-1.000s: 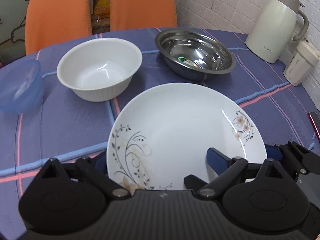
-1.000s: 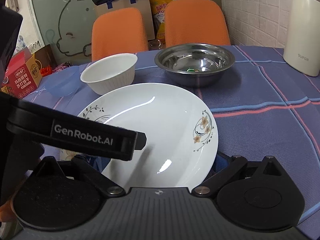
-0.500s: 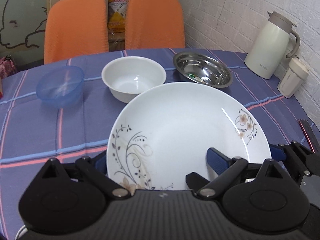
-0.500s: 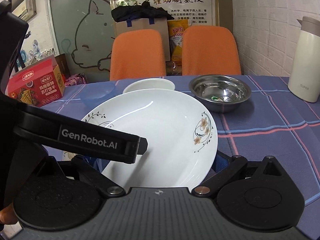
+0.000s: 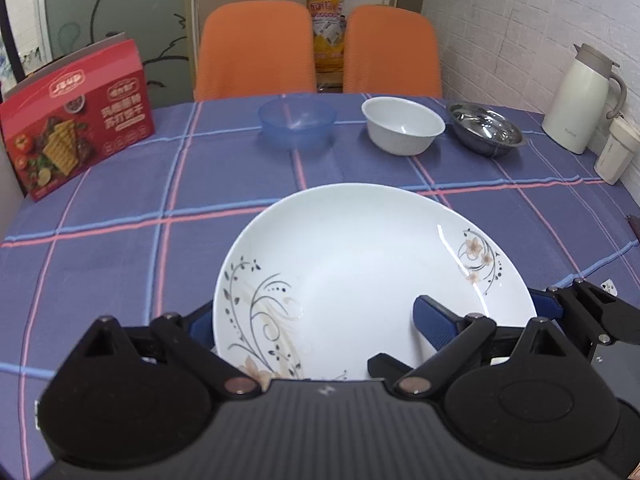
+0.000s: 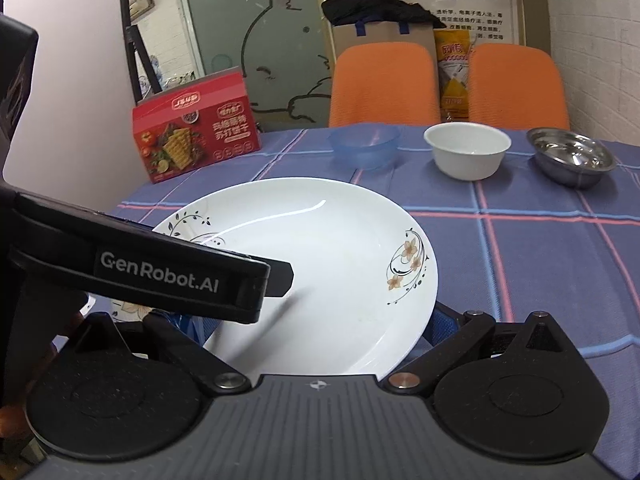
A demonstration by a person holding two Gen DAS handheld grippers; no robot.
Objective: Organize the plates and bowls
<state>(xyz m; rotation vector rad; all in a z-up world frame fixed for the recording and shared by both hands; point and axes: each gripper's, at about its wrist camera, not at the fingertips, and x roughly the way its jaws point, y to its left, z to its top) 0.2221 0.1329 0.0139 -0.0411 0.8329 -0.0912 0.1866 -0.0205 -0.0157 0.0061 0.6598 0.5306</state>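
A white plate (image 5: 360,264) with floral sprigs is held above the tablecloth, and both grippers grip it. My left gripper (image 5: 316,316) is shut on its near rim, with one blue pad (image 5: 434,322) lying on top of the plate. My right gripper (image 6: 312,320) is shut on the same plate (image 6: 320,272) and appears in the left wrist view at the plate's right rim (image 5: 560,304). Far across the table stand a blue plastic bowl (image 5: 296,122), a white bowl (image 5: 402,124) and a steel bowl (image 5: 486,130).
A red cracker box (image 5: 76,120) stands at the table's far left. A cream thermos jug (image 5: 580,100) and a small lidded cup (image 5: 616,152) sit by the brick wall on the right. Two orange chairs (image 5: 256,52) are behind the checked tablecloth (image 5: 120,240).
Both grippers have drawn back and to the left with the plate. The bowls now look farther away, and the blue bowl and the red box have come into view.
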